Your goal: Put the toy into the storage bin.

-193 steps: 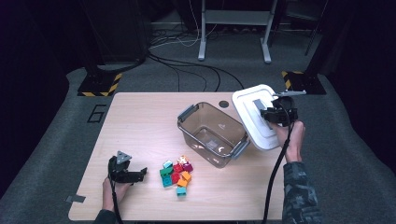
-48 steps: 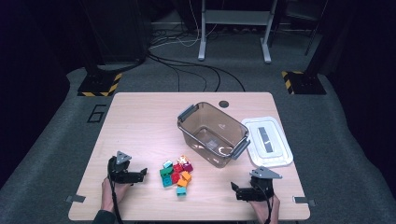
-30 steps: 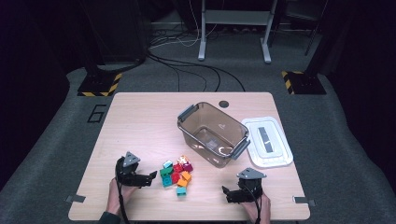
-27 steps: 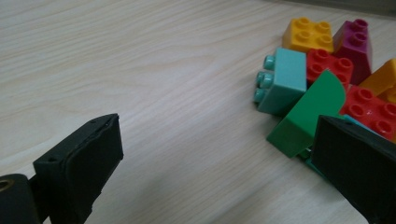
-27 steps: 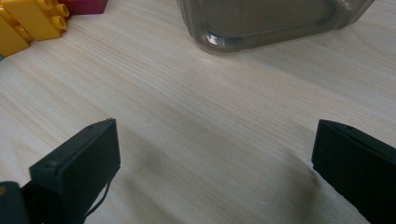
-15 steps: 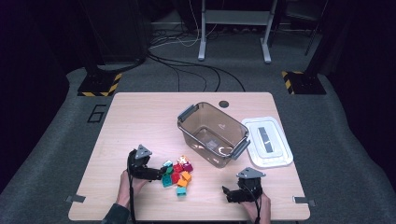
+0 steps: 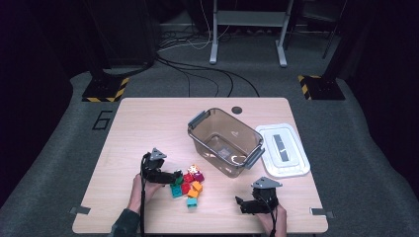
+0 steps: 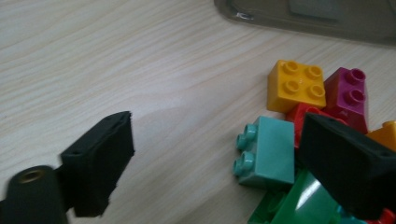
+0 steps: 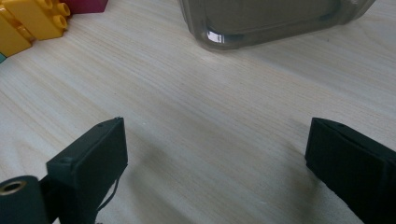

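Note:
A pile of small coloured bricks [image 7: 190, 182] lies on the wooden table in front of a clear plastic bin [image 7: 216, 112]. My left gripper [image 7: 173, 177] reaches into the pile's left side. In the left gripper view, my left gripper [image 8: 219, 135] is open and its jaws have just been closing. A teal brick [image 8: 267, 151] lies between them untouched. The right jaw hangs over a red brick [image 8: 303, 114] and a green brick [image 8: 299, 200]. My right gripper [image 7: 244, 205] rests near the front edge, open; its jaws have just been closing a little around bare wood [image 9: 219, 135].
The bin's white lid [image 7: 282, 149] lies flat to the right of the bin. A yellow brick [image 8: 295, 85] and a magenta brick [image 8: 349, 95] sit at the pile's far side. The bin wall [image 9: 266, 18] stands just beyond my right gripper.
My left gripper has slid right across the table to the brick pile. The right hand, earlier holding the lid beside the bin, came to the front edge and has since stayed still.

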`<action>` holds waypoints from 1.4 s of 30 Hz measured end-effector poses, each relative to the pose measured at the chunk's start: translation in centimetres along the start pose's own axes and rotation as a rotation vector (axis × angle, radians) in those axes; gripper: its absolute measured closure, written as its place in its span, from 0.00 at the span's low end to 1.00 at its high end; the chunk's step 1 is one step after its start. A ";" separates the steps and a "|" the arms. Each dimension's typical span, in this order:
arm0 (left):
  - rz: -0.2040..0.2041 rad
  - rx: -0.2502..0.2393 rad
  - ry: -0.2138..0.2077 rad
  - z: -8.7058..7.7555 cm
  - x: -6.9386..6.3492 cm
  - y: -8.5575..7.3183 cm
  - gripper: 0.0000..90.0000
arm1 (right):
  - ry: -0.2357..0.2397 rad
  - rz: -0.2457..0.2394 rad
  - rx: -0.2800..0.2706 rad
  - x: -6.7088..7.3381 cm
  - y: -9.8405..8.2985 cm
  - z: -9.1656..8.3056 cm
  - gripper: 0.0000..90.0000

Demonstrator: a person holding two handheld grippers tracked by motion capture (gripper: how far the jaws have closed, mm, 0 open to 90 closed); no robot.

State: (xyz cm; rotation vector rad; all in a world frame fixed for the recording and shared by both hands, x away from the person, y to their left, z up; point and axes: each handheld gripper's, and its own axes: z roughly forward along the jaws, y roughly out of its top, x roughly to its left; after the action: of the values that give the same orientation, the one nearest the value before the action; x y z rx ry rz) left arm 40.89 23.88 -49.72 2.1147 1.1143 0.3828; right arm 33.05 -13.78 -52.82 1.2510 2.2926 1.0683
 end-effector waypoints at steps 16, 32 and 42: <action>0.025 0.061 -0.041 0.7 -0.3 0.0 0.73 | -0.005 0.001 -0.001 0.0 0.0 0.0 0.07; 0.053 0.034 -0.037 -0.5 0.0 0.7 0.74 | -0.062 -0.042 0.019 0.5 0.2 0.4 0.07; 0.058 0.005 -0.040 -1.9 0.2 2.2 0.74 | -0.050 -0.053 0.023 0.4 0.1 0.3 0.07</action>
State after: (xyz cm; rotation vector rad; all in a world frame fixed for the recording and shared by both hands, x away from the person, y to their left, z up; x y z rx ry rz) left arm 41.31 24.04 -46.82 2.1533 1.0338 0.3632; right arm 33.05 -13.22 -52.90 1.2049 2.2938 0.9844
